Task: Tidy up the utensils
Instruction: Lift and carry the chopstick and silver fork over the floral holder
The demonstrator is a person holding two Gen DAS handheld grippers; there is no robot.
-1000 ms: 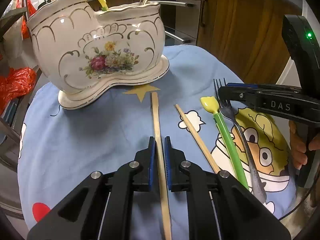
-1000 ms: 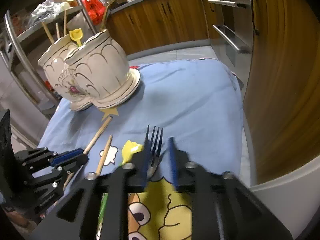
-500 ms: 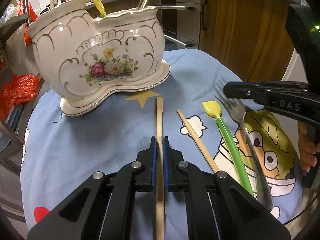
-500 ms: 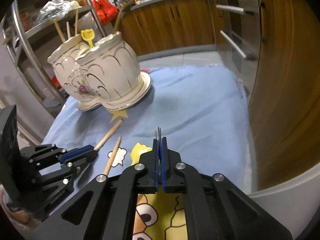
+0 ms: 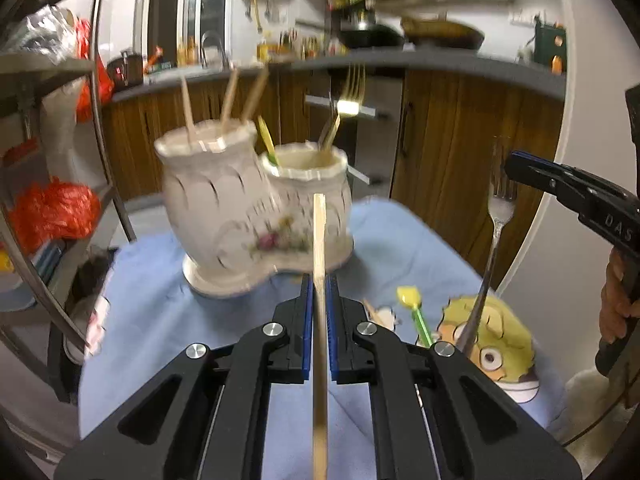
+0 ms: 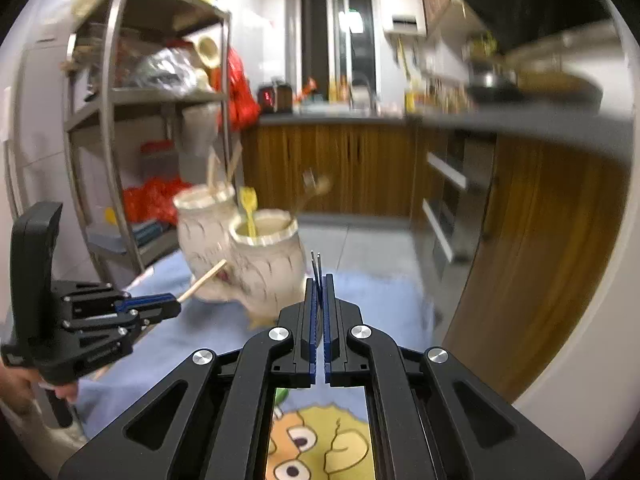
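My left gripper (image 5: 319,284) is shut on a wooden chopstick (image 5: 319,240) and holds it tilted up above the blue cloth, pointing at the white flowered ceramic holder (image 5: 248,216). The holder has two cups with chopsticks, a green-yellow spoon and a fork in them. My right gripper (image 6: 319,280) is shut on a metal fork (image 5: 494,216), whose tines (image 6: 316,264) stick out past the pads. In the left wrist view the fork hangs from the right gripper (image 5: 516,160) at the right. A second chopstick (image 5: 374,312) and a green spoon with yellow tip (image 5: 414,308) lie on the cloth.
The blue cartoon tablecloth (image 5: 168,304) covers a round table. A metal shelf rack (image 6: 108,120) with bags stands at the left. Wooden kitchen cabinets (image 5: 460,148) and a counter are behind and to the right. The left gripper also shows in the right wrist view (image 6: 172,306).
Both grippers have lifted and tilted up: the left raised its chopstick off the cloth, the right raised the fork. The views now look across the kitchen toward the holder.
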